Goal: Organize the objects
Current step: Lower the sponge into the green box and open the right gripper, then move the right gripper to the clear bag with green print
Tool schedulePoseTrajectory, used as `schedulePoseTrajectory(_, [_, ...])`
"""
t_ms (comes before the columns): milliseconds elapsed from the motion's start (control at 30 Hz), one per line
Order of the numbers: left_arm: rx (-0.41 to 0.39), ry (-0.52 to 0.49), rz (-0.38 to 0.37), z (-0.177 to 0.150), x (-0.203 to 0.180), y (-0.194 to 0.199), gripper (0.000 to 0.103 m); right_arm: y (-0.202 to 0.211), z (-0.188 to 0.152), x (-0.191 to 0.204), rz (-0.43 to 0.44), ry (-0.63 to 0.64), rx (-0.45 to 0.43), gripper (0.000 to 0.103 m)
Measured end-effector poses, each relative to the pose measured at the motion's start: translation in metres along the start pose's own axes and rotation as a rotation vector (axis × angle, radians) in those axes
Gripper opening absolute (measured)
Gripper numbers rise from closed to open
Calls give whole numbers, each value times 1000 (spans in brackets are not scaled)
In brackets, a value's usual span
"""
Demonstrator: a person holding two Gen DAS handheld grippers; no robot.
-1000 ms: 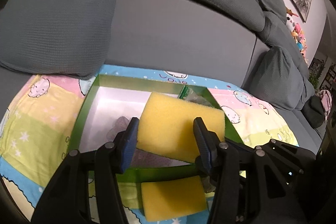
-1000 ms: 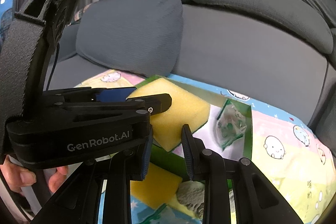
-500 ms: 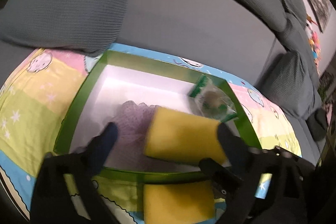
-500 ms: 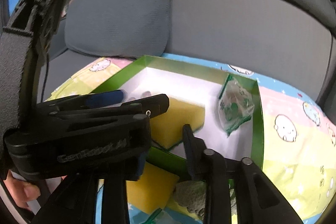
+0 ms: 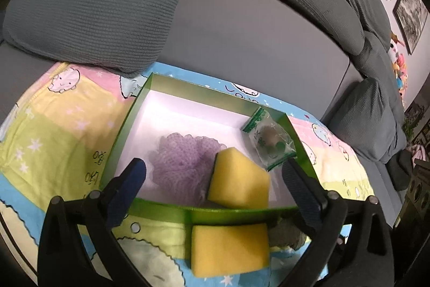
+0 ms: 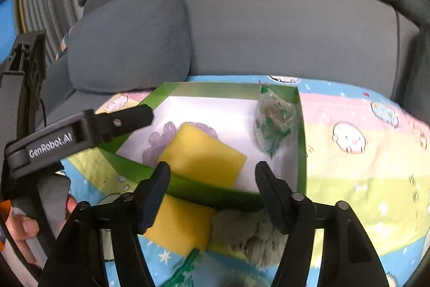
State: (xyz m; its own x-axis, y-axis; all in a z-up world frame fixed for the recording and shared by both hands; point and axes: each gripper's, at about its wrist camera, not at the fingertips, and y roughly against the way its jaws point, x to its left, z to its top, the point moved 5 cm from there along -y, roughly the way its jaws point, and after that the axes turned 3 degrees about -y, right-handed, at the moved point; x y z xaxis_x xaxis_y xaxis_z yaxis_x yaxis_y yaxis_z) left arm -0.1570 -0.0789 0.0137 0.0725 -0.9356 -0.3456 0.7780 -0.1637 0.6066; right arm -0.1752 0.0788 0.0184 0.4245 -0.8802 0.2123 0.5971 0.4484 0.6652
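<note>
Sponge (image 5: 239, 182) lies in green box (image 5: 122, 131), near edge, tilted against purple puff (image 5: 182, 159); long axis runs across the box. Left gripper (image 5: 215, 179) jaws wide apart, empty. Right gripper (image 6: 212, 192) jaws apart, empty.

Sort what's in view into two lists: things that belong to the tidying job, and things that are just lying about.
Part of the job:
green box
yellow sponge in the box
yellow sponge outside the box
purple mesh puff
green snack packet
grey fuzzy cloth
left gripper, open
right gripper, open

Just lying about:
sofa cushion
cartoon blanket
framed pictures
</note>
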Motion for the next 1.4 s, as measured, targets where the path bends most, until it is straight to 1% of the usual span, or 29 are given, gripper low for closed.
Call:
schedulePoseTrajectory(167, [-30, -79, 44, -9, -7, 23, 101, 14, -11, -9, 30, -81, -18, 68])
schedulePoseTrajectory(233, [-34, -94, 43, -15, -9, 30, 101, 22, -16, -9, 34, -96, -32, 68])
schedulePoseTrajectory(433, [4, -137, 67, -36, -13, 33, 101, 42, -34, -6, 43, -121, -44, 68])
schedulePoseTrajectory(700, [12, -138, 47, -61, -24, 53, 101, 60, -56, -11, 46, -148, -42, 68])
schedulePoseTrajectory(967, [23, -137, 32, -87, -33, 73, 101, 76, -73, -15, 66, -165, -73, 68])
schedulePoseTrajectory(1033, [30, -136, 25, -93, -35, 75, 101, 79, -77, -15, 73, -164, -79, 69])
schedulePoseTrajectory(1133, [40, -148, 30, -103, -37, 77, 101, 84, -84, -16, 90, -166, -84, 74])
schedulePoseTrajectory(1300, [58, -163, 45, -110, -38, 75, 101, 91, -95, -22, 107, -171, -98, 74])
schedulePoseTrajectory(1400, [72, -154, 34, -113, -37, 72, 101, 96, -102, -27, 109, -175, -108, 74])
